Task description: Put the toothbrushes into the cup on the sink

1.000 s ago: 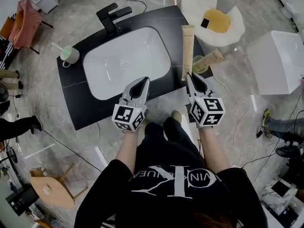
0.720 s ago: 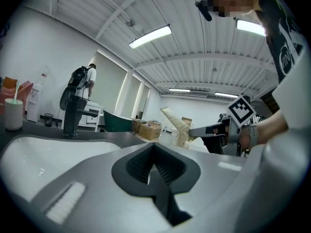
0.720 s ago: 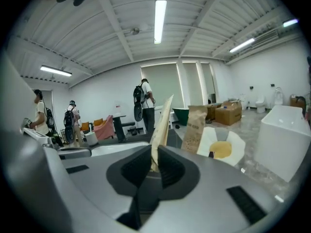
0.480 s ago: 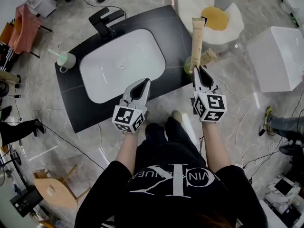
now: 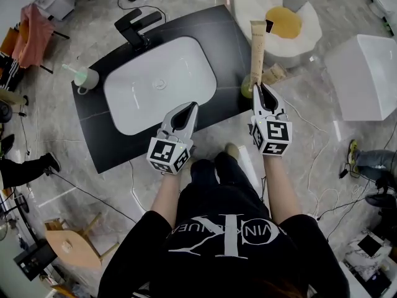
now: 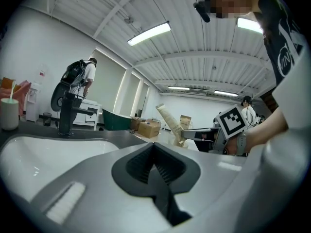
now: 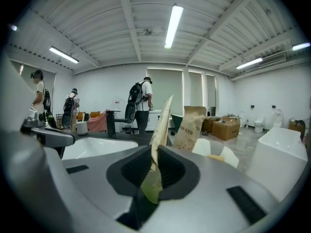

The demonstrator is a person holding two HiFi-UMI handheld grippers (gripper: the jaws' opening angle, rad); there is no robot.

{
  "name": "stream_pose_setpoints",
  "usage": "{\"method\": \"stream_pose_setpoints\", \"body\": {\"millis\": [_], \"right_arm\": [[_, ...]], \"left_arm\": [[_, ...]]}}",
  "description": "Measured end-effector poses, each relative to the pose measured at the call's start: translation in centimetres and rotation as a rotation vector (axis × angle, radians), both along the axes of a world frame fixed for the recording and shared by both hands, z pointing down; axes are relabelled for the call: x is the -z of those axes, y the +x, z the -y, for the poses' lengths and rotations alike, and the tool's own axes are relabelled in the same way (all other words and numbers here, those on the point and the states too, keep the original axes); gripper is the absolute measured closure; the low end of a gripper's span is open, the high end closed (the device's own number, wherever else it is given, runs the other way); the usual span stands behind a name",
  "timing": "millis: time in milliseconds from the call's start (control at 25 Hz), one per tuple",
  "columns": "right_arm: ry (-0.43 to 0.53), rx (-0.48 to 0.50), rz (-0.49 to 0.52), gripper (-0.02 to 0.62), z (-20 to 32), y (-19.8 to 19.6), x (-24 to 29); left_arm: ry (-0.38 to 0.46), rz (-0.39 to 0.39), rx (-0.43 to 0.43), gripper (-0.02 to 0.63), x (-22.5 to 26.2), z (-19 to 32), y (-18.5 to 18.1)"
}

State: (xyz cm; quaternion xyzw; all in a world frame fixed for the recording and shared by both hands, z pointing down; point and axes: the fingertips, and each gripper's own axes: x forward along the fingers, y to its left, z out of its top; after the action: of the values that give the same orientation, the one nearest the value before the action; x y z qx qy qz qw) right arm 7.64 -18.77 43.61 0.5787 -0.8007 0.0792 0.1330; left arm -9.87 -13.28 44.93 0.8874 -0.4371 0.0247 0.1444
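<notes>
My right gripper (image 5: 259, 89) is shut on the green-capped end of a beige tube (image 5: 257, 42), which stands up from the jaws over the right end of the black counter (image 5: 93, 135). The right gripper view shows the tube (image 7: 161, 123) pinched between the pads of that gripper (image 7: 154, 171). A second beige tube (image 5: 273, 74) lies just right of it. My left gripper (image 5: 188, 108) is shut and empty at the front rim of the white basin (image 5: 158, 79). The cup (image 5: 87, 77) with a green toothbrush (image 5: 70, 68) stands at the counter's far left and also shows as a cup (image 6: 8, 113) in the left gripper view.
A black faucet (image 5: 138, 25) stands behind the basin. A white and yellow egg-shaped mat (image 5: 282, 17) and a white box (image 5: 366, 73) sit on the floor to the right. Cables run across the floor. People stand in the room's background.
The right gripper has lifted the beige tube off the counter and tipped it upright, shifting slightly right. The left gripper has stayed at the basin's front rim.
</notes>
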Motion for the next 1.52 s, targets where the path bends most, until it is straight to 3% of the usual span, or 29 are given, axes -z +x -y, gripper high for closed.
{"method": "stream_pose_setpoints", "body": {"millis": [760, 1520], "right_arm": [[-0.03, 0.02, -0.099, 0.549, 0.6, -0.6, -2.0], [-0.119, 0.051, -0.179, 0.548, 0.5, -0.7, -3.4]], "left_arm": [[-0.01, 0.003, -0.002, 0.594, -0.4, 0.0, 0.0], [-0.015, 0.007, 0.027, 0.594, -0.5, -0.2, -1.0]]}}
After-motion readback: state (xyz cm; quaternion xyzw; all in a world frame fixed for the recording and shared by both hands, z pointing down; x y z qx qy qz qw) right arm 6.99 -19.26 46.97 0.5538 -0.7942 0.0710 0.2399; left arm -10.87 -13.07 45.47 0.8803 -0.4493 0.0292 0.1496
